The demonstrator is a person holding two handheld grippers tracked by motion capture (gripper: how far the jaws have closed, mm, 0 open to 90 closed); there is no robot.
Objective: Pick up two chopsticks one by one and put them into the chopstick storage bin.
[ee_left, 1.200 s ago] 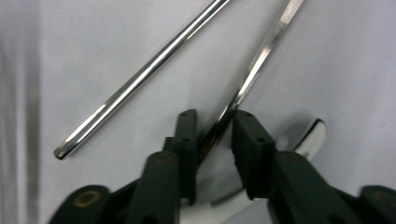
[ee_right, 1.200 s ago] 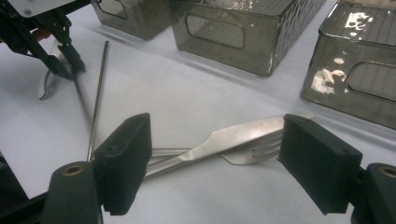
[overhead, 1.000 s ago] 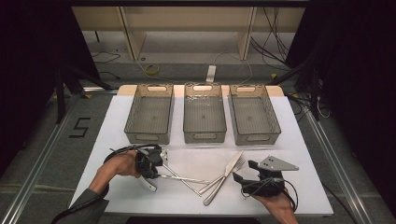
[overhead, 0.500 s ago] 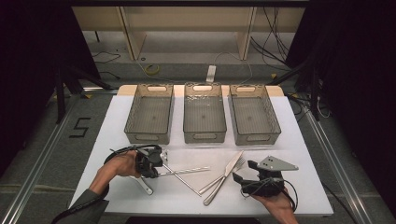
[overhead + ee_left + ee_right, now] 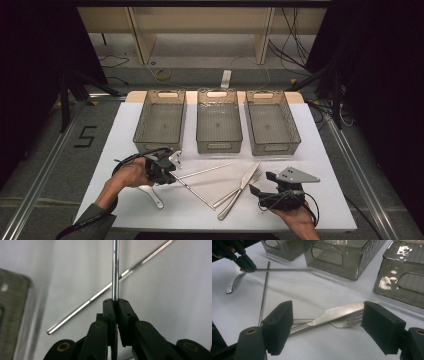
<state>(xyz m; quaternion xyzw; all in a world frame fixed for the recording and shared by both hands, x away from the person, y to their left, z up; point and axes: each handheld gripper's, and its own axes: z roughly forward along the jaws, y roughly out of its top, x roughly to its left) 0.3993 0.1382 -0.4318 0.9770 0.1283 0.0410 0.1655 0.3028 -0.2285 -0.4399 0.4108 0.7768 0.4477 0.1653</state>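
Lifted since a second ago, the thin steel chopstick [image 5: 202, 172] sits clamped in the left gripper [image 5: 115, 301], whose jaws just closed. Right gripper [image 5: 325, 326] gapes wide, empty. Keeping the rod level should ease binning.

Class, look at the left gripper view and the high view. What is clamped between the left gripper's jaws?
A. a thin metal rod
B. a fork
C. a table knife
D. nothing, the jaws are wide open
A: the left gripper has its jaws closed on a thin metal rod, while the knife and fork lie on the table.
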